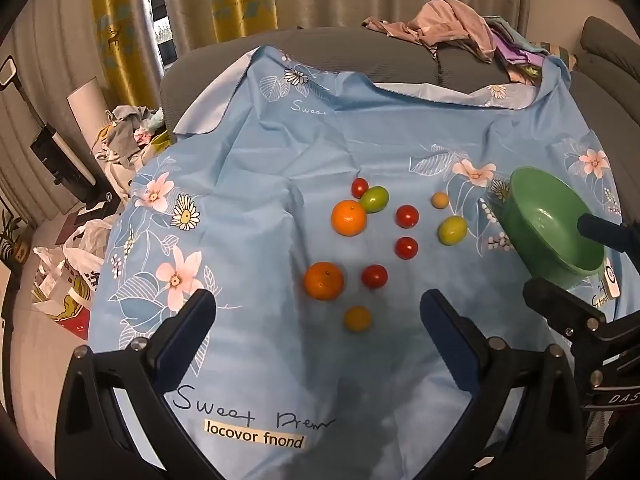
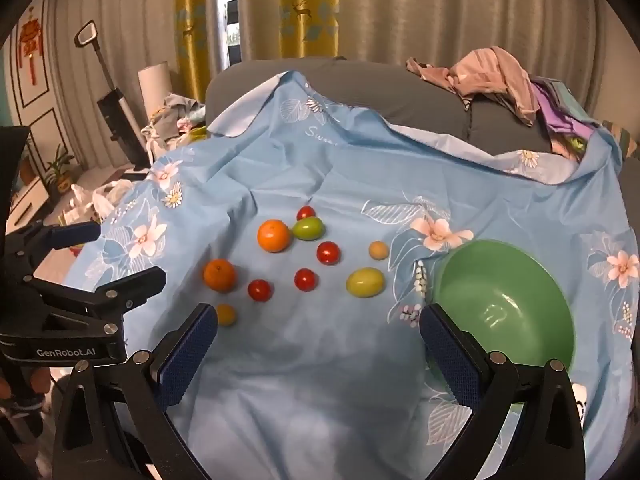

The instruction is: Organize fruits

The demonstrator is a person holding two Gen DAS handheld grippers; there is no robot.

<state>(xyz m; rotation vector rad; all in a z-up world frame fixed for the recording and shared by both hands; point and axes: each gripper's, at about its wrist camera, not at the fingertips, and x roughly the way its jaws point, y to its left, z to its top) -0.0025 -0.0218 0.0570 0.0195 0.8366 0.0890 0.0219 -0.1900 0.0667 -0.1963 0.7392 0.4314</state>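
Observation:
Several fruits lie loose on a blue flowered cloth (image 1: pixel 260 208): two oranges (image 1: pixel 323 281) (image 2: pixel 273 235), several red tomatoes (image 1: pixel 374 276) (image 2: pixel 305 279), two green fruits (image 1: pixel 452 230) (image 2: pixel 365 282) and two small yellow ones (image 1: pixel 357 319) (image 2: pixel 226 314). A green bowl (image 2: pixel 532 320) stands empty at the right and shows in the left wrist view (image 1: pixel 560 216). My left gripper (image 1: pixel 318 316) is open and empty above the near fruits. My right gripper (image 2: pixel 318 328) is open and empty, its right finger beside the bowl.
The cloth (image 2: pixel 320 380) covers a grey sofa (image 1: pixel 320 48) with a heap of clothes (image 1: pixel 452 24) at the back right. Bags and clutter (image 1: pixel 68 268) lie on the floor at the left. Curtains (image 2: pixel 400 8) hang behind.

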